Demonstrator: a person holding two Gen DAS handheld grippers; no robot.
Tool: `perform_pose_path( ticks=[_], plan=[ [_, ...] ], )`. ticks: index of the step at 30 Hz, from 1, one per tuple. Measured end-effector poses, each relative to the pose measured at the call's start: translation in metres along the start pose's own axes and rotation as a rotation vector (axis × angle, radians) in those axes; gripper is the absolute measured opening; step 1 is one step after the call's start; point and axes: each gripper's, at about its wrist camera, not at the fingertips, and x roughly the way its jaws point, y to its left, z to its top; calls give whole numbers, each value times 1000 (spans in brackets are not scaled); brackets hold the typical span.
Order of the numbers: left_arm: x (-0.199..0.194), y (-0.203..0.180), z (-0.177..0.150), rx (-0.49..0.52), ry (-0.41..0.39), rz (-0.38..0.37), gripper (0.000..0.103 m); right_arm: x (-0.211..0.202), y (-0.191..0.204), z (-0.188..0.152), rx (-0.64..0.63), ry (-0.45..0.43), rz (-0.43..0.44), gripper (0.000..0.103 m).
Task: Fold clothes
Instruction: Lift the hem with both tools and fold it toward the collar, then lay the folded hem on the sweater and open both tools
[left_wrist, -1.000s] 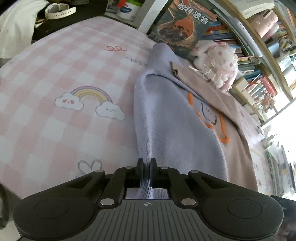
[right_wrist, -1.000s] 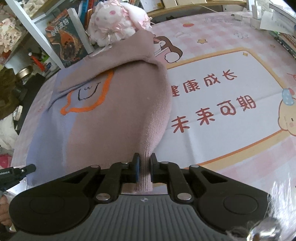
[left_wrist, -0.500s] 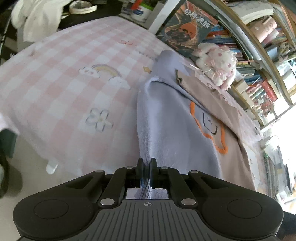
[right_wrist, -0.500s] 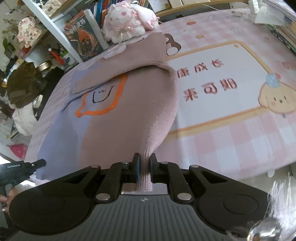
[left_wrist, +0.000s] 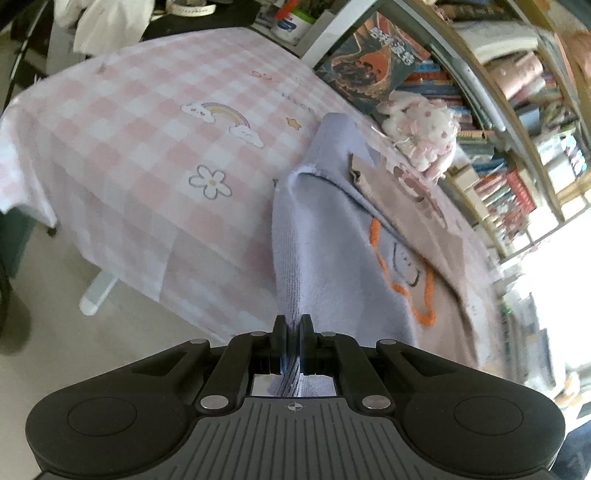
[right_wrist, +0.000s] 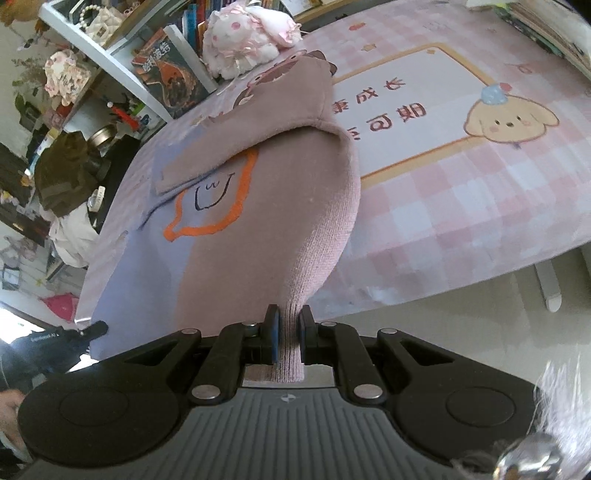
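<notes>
A knitted sweater, lavender on one half (left_wrist: 332, 258) and dusty pink on the other (right_wrist: 280, 206), with an orange outline figure, lies stretched over the near edge of the table. Both sleeves are folded across its chest. My left gripper (left_wrist: 291, 325) is shut on the lavender hem corner. My right gripper (right_wrist: 289, 321) is shut on the pink hem corner. Both hold the hem out past the table edge, off the surface. The left gripper also shows at the left of the right wrist view (right_wrist: 74, 334).
The table wears a pink checked cloth (left_wrist: 147, 140) with a cartoon mat (right_wrist: 461, 110) to the right. A plush bunny (right_wrist: 243, 40) and a bookshelf (left_wrist: 498, 129) stand behind the sweater. White table legs (left_wrist: 96, 295) and the floor (right_wrist: 461, 325) show below.
Both grippers have pulled back and up with the hem, away from the table. The table edge, its legs and the floor have come into view.
</notes>
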Motion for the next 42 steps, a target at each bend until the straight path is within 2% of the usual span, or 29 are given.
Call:
perform_pose_path(
  ticks=[3, 6, 10, 15, 23, 28, 35, 42],
  plan=[
    [-9, -3, 6, -48, -36, -57, 4, -9, -4, 3, 45, -14, 41, 10],
    [-17, -7, 14, -91, -75, -114, 4, -23, -2, 15, 75, -73, 115, 10],
    [-21, -20, 42, -108, -150, -184, 4, -35, 4, 41, 103, -150, 202, 10],
    [5, -35, 79, -94, -165, -222, 4, -27, 4, 79, 159, -205, 242, 9],
    [54, -59, 138, -60, -172, -270, 4, -3, 9, 137, 197, -263, 219, 10],
    [84, -65, 165, -44, -141, -260, 4, 21, 12, 171, 225, -281, 170, 10],
    [122, -66, 188, -1, -64, -230, 4, 54, 10, 199, 261, -277, 103, 10],
    [143, -76, 199, 132, -32, -174, 5, 83, 2, 213, 308, -260, 38, 10]
  ],
)
